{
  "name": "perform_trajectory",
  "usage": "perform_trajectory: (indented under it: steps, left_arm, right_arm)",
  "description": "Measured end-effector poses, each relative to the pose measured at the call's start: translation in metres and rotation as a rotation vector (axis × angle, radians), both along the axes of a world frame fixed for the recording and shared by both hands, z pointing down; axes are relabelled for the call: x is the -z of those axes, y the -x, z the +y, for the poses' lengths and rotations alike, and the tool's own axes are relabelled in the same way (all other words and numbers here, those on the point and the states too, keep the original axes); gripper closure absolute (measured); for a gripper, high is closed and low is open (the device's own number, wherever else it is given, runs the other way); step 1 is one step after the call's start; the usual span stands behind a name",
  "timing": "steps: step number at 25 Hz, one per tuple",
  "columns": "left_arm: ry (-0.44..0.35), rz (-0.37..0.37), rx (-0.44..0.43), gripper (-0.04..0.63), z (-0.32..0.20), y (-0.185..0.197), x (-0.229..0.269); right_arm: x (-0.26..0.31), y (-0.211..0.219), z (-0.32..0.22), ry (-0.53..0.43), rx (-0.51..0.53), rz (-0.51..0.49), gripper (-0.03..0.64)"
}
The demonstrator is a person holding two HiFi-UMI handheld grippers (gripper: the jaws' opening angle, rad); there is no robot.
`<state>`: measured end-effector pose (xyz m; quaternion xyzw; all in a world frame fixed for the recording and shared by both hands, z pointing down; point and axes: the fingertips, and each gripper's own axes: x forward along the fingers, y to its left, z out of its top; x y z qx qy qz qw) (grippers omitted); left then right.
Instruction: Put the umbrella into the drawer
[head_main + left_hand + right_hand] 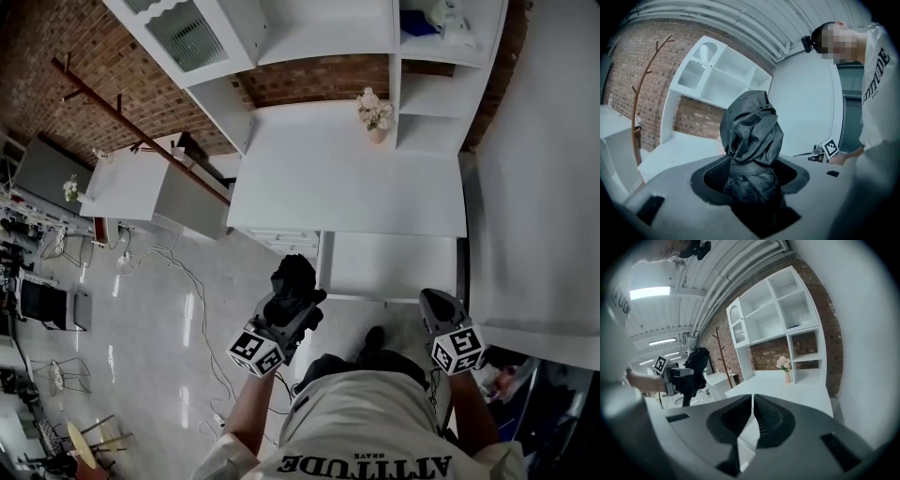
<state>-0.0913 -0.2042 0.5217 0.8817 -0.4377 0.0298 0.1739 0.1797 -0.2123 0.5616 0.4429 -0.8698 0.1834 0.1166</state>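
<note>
The left tongs are clamped on a black, folded fabric umbrella, whose crumpled bundle stands up out of the jaws. In the head view the umbrella is held over the pale floor, just off the front left corner of the white tabletop and beside the pulled-out white drawer under that tabletop's front edge. The right tongs are closed together with nothing between them, held in front of the tabletop, near the drawer's right front corner. A small vase of pale flowers stands at the back of the tabletop.
</note>
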Motion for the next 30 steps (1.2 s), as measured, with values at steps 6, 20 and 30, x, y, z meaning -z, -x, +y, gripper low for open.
perform_trajectory:
  steps: [6,20,30]
  left_arm:
    - [0.061,-0.031,-0.052,0.331,-0.021,-0.034,-0.025]
    - [0.165,-0.227,-0.330,0.331,-0.066,-0.086,-0.105]
    - [0.222,-0.375,-0.590,0.331,-0.098,-0.109,-0.187]
  right_arm:
    - [-0.014,-0.005,-0.001,0.035,-0.001,-0.034,0.583]
    - [-0.048,-0.035,-0.001,0.136,-0.157,-0.024,0.583]
    - [-0.069,-0.027,-0.007,0.225,-0.244,0.047,0.583]
